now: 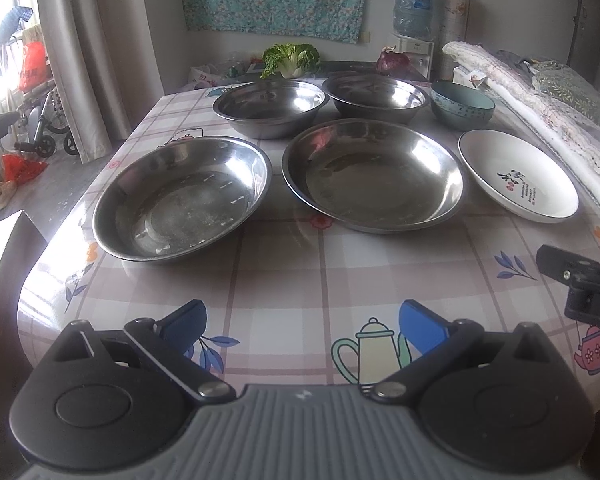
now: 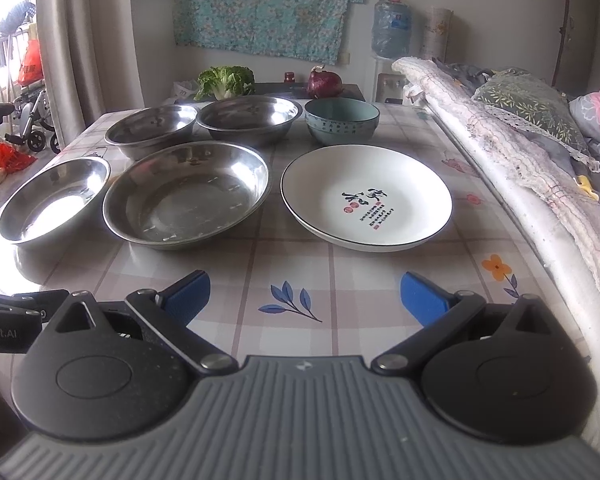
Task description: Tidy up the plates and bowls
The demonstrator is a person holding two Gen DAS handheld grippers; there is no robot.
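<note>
six dishes sit on the checked tablecloth (image 1: 320,276) in the left wrist view: four steel basins (image 1: 182,196), a teal bowl (image 1: 462,104) and a white plate (image 1: 518,174) at far right, with the left gripper (image 1: 302,326) spread wide and empty. from the right wrist, the right gripper (image 2: 304,298) gapes empty just short of the white plate (image 2: 366,196), teal bowl (image 2: 342,120) behind it.

Both wrist views low at near table (image 1: 320,264) edge, facing across; right view further right, dishes shared
</note>
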